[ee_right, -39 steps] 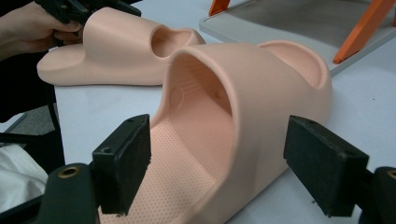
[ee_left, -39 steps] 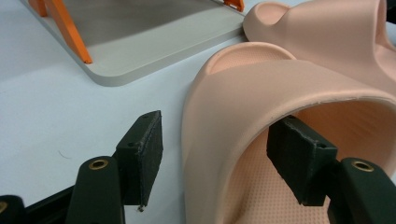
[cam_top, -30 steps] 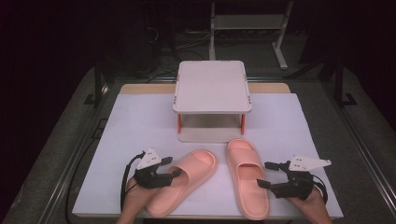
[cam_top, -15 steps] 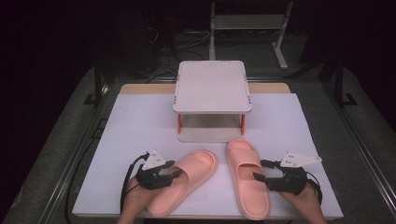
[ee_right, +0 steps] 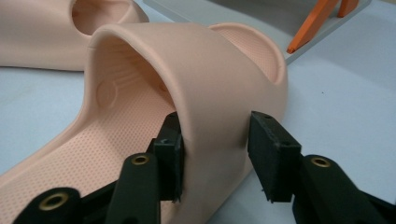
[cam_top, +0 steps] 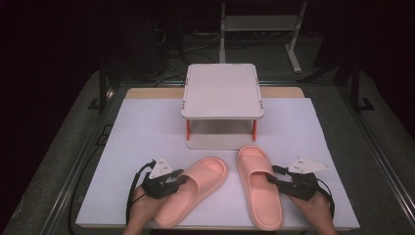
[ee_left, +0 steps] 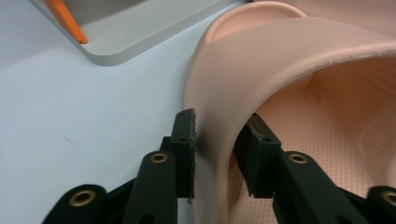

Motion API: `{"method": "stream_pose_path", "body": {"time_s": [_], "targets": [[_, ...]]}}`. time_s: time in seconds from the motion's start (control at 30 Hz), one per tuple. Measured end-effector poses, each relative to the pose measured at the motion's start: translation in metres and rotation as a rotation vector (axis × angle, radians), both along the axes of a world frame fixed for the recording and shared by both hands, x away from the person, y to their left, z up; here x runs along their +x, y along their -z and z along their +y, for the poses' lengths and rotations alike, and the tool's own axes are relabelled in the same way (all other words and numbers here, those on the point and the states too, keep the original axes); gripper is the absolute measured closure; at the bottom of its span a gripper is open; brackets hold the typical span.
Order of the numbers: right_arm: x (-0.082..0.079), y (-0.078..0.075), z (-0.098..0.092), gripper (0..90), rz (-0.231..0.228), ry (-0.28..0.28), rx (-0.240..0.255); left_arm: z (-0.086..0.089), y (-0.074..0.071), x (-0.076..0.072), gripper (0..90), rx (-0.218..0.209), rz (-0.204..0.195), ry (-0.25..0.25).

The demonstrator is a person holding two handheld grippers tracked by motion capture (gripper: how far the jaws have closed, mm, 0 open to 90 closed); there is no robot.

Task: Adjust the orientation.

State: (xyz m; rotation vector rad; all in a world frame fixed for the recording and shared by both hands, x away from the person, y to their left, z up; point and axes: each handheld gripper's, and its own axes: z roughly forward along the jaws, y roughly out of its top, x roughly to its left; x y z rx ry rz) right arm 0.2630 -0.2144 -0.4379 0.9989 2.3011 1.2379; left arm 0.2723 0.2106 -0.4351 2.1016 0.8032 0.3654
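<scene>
Two peach slide slippers lie side by side on the white mat point(cam_top: 147, 132). The left slipper point(cam_top: 195, 188) is angled, the right slipper point(cam_top: 259, 191) lies straight. My left gripper point(cam_top: 183, 177) has just been closing on the side wall of the left slipper's strap point(ee_left: 219, 93). In the left gripper view the gripper point(ee_left: 217, 135) has one pad outside and one inside, both against the wall. My right gripper point(cam_top: 274, 174) has also just been closing. In the right gripper view the gripper point(ee_right: 215, 140) straddles the right slipper's strap point(ee_right: 210, 74), with its outer pad point(ee_right: 273, 154) still just off it.
A small white two-tier rack point(cam_top: 222, 90) with orange legs point(ee_right: 313, 23) stands at the mat's far middle, just beyond the slippers' toes. Its lower shelf point(ee_left: 140, 32) lies close ahead of the left gripper. Bare mat lies to either side. Dark floor and a metal stand lie behind.
Both grippers' jaws have narrowed around the slipper straps. The right hand has edged slightly toward its slipper. The slippers and the left hand stay in place.
</scene>
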Motion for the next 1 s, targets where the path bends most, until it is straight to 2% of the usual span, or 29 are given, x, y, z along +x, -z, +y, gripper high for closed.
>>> {"method": "stream_pose_path", "body": {"time_s": [0.07, 0.17, 0.37, 0.57, 0.83, 1.0], "targets": [[-0.001, -0.001, 0.000, 63.1, -0.015, 0.008, -0.012, 0.002, 0.000, 0.001, 70.6, -0.015, 0.006, -0.002], [-0.001, -0.001, -0.001, 65.7, -0.012, 0.013, -0.009, 0.004, 0.001, 0.001, 72.9, -0.031, 0.015, -0.004], [-0.003, -0.002, -0.002, 72.3, -0.013, 0.001, -0.011, 0.004, 0.000, 0.000, 75.5, -0.014, -0.001, -0.002], [-0.003, -0.002, -0.004, 76.6, -0.002, -0.014, -0.008, 0.007, 0.000, 0.000, 78.9, -0.007, 0.001, -0.005], [-0.002, -0.002, -0.012, 80.4, 0.029, -0.019, 0.039, 0.014, -0.003, 0.000, 80.5, -0.001, -0.005, -0.028], [-0.002, -0.002, -0.013, 81.6, 0.043, -0.031, 0.053, 0.021, -0.007, 0.000, 80.8, -0.022, -0.015, -0.044]]}}
